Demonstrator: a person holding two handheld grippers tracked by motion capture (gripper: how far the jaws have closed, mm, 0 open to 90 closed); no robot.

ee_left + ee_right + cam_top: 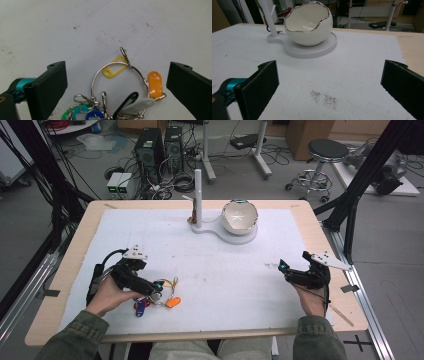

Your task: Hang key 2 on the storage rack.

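Observation:
A metal key ring (119, 82) (167, 288) with several coloured plastic tags lies flat on the white mat at the front left. Its yellow tag (115, 67) and orange tag (155, 84) point away from the other tags, which bunch together at the ring's near side. My left gripper (117, 87) (156, 287) hovers over the ring, open, its jaws set wide on either side without touching it. My right gripper (329, 87) (295, 267) rests at the front right, open and holding nothing. It faces a white egg-shaped bowl (308, 23) (240, 216) on a round white base (312, 48).
A white post (198, 197) rises from the base beside the bowl, at the back centre of the table. The white mat (210, 260) covers most of the wooden tabletop. A dark smudge (324, 98) marks the mat in front of my right gripper.

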